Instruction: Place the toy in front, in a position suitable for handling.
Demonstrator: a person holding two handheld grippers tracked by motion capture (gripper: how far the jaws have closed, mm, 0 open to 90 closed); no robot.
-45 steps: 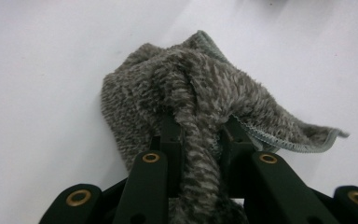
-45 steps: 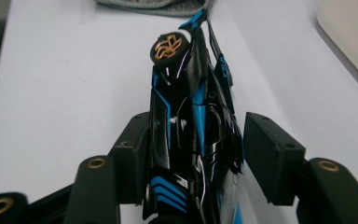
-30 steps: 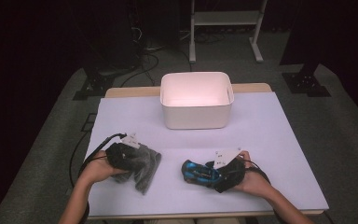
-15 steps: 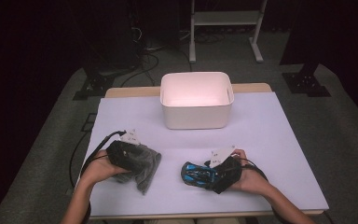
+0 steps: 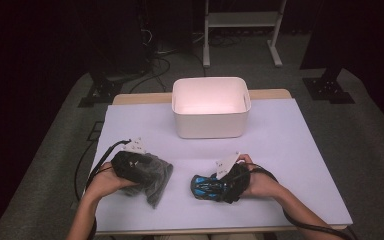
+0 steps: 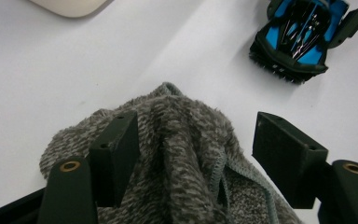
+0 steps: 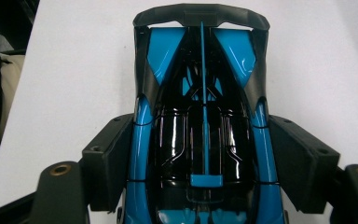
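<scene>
The right hand-held gripper [image 7: 200,154], jaws just narrowing, flanks the blue toy car [image 7: 200,116]: it should squeeze squarely mid-body. The left hand-held gripper [image 6: 196,158], just opening, straddles the grey cloth [image 6: 177,140] loosely.

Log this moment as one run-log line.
left gripper: jaws just opening, astride grey terry cloth | right gripper: jaws closing on blue-and-black toy car | white plastic bin: behind

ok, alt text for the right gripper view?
A blue and black toy car fills the space between the right gripper, its black jaws against both flanks. It lies on a white table.
</scene>
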